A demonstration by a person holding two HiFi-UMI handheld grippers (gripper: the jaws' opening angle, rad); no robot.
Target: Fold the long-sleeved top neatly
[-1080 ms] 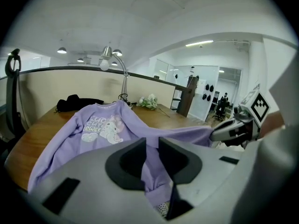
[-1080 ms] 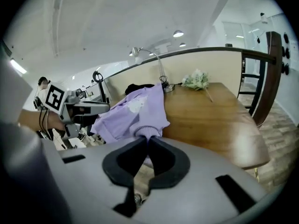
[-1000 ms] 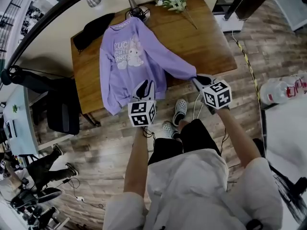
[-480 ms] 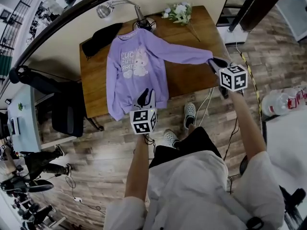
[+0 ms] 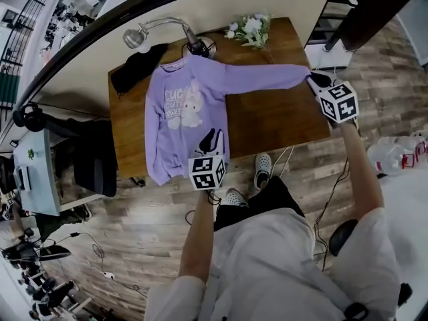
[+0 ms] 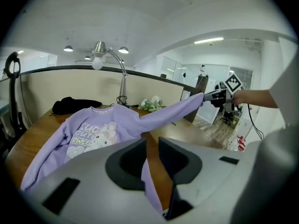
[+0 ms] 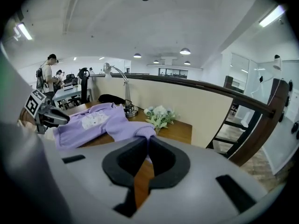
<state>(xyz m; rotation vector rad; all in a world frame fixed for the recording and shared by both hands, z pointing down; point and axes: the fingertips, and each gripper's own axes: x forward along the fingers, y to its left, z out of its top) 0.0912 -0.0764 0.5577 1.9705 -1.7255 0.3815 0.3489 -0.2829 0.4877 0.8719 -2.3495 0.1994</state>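
Observation:
The purple long-sleeved top [image 5: 184,105] lies face up on the wooden table [image 5: 274,122], its printed front towards me. My right gripper [image 5: 313,80] is shut on the cuff of one sleeve [image 5: 267,77], which stretches straight out to the table's right edge. In the right gripper view the cuff [image 7: 140,133] bunches between the jaws of that gripper [image 7: 147,143]. My left gripper [image 5: 212,138] is shut on the hem at the near edge. In the left gripper view purple cloth [image 6: 150,190] runs down between the jaws of the left gripper [image 6: 151,146]. The other sleeve hangs down the left side.
A desk lamp [image 5: 137,35], a bunch of white flowers [image 5: 251,27] and a black cloth [image 5: 137,69] sit along the table's far edge. A black chair [image 5: 90,166] stands to the left. A cable trails on the floor by my feet, and a plastic jug [image 5: 401,154] is at the right.
My right gripper has swung away to the far right with the cuff, drawing the sleeve out straight across the table. The left gripper has shifted a little to the right, still holding the hem.

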